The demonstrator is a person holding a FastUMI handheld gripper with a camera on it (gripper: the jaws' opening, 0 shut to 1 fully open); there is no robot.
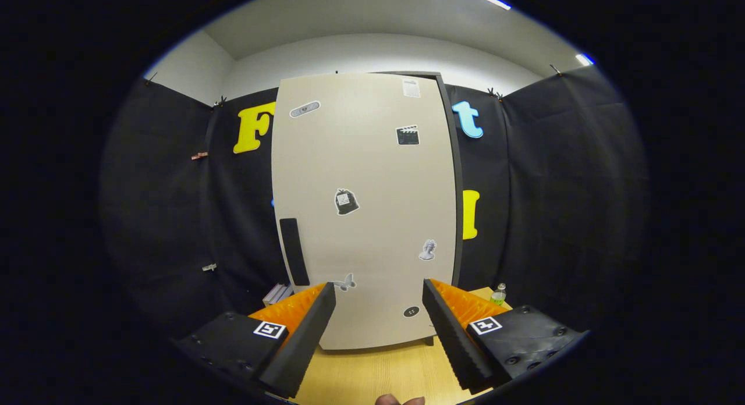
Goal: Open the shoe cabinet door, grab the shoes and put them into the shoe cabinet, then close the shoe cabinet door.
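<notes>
Straight ahead of the fingers (378, 303), the shoe cabinet (364, 210) stands upright on the wooden counter (372, 373), its pale door (372, 178) shut flush w/ the dark frame edge showing along its right side. Fingers spread wide apart, nothing between them but air, pointing at the lower part of the door, not touching it. Dark vertical handle (294, 251) sits low on the door's left edge, just above & beyond the left finger. Stickers dotted over the door: a butterfly sticker (346, 283) right by the left fingertip, a small round dark one (411, 312) near the right finger, a bust sticker (428, 250) above that. Clear bottle (498, 294) w/ greenish liquid stands on the counter to the cabinet's right, beyond the right finger. Pale stacked items (278, 292) left of the cabinet base, too small to tell what. Fingertips of a person (399, 400) peek in at the counter's near edge
</notes>
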